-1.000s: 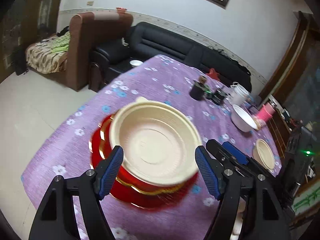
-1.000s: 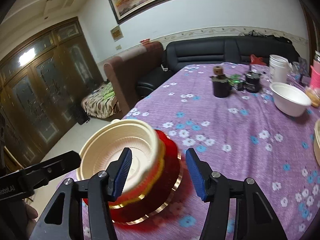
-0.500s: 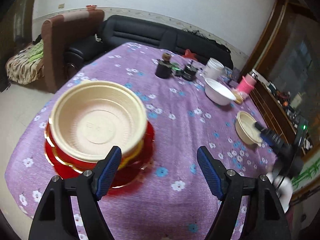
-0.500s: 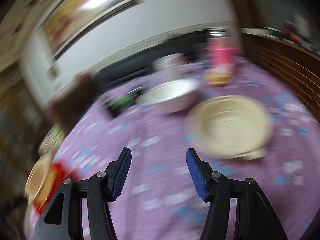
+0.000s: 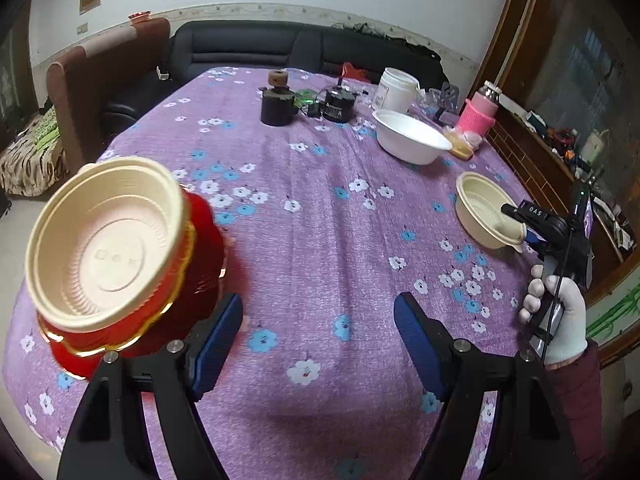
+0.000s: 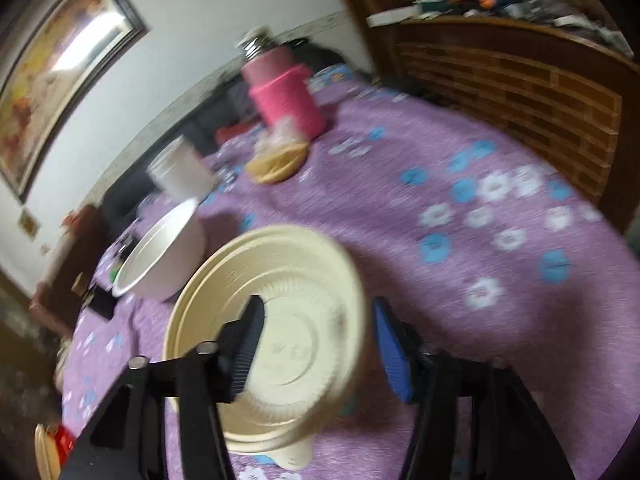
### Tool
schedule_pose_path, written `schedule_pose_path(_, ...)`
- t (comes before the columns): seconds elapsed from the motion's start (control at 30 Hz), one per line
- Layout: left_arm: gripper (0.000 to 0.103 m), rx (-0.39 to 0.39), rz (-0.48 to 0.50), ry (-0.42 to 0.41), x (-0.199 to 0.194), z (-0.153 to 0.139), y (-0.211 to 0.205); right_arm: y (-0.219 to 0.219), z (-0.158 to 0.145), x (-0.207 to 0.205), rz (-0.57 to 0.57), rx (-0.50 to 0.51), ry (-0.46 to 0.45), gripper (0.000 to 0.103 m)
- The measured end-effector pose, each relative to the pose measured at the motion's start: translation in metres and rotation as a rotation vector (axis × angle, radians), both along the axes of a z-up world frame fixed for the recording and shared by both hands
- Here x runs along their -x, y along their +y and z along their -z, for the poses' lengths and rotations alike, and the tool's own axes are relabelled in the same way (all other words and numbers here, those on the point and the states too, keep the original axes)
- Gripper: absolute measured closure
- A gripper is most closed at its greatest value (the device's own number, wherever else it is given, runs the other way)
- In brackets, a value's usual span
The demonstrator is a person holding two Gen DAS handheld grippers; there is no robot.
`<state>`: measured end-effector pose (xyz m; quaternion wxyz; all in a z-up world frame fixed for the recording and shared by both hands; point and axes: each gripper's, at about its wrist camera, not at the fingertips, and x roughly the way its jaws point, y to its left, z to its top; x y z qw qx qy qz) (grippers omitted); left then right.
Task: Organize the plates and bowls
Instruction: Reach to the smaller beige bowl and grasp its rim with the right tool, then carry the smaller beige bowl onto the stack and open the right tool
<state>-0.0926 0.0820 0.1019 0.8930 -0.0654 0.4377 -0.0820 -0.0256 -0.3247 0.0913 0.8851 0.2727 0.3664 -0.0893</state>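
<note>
A cream plastic bowl (image 5: 105, 245) sits on a stack of red gold-rimmed bowls (image 5: 200, 256) at the table's left edge. My left gripper (image 5: 318, 344) is open and empty, to the right of that stack. A second cream bowl (image 6: 280, 320) stands near the right edge of the table; it also shows in the left wrist view (image 5: 486, 208). My right gripper (image 6: 316, 344) is open with its jaws astride this bowl's near side, one inside and one outside the rim. A white bowl (image 6: 160, 256) stands behind it.
The purple flowered tablecloth (image 5: 320, 216) covers the table. At the back stand a dark cup (image 5: 276, 104), a black device (image 5: 338, 104), a white tub (image 5: 396, 88) and a pink flask (image 6: 284, 92). A wooden cabinet (image 6: 520, 88) lies beyond the right edge.
My left gripper has drawn back and turned right, away from the red stack. My right gripper has swung from the stack across to the cream bowl at the right and closed in on it.
</note>
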Motion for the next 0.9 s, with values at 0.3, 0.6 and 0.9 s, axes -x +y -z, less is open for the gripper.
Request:
schedule_pose_path(0.3, 0.026, 0.047, 0.05, 0.09, -0.045, 0.021, -0.05, 0.054, 0.006, -0.004, -0.313, 0.009, 0.024, 0.072)
schedule_pose_path(0.6, 0.026, 0.002, 0.083, 0.091, -0.139, 0.028, -0.107, 0.067, 0.012, -0.004, -0.378, -0.037, 0.036, 0.072)
schedule_pose_path(0.9, 0.027, -0.024, 0.111, 0.199, -0.195, 0.062, -0.146, 0.065, 0.02, -0.011, -0.394, -0.065, 0.065, 0.072)
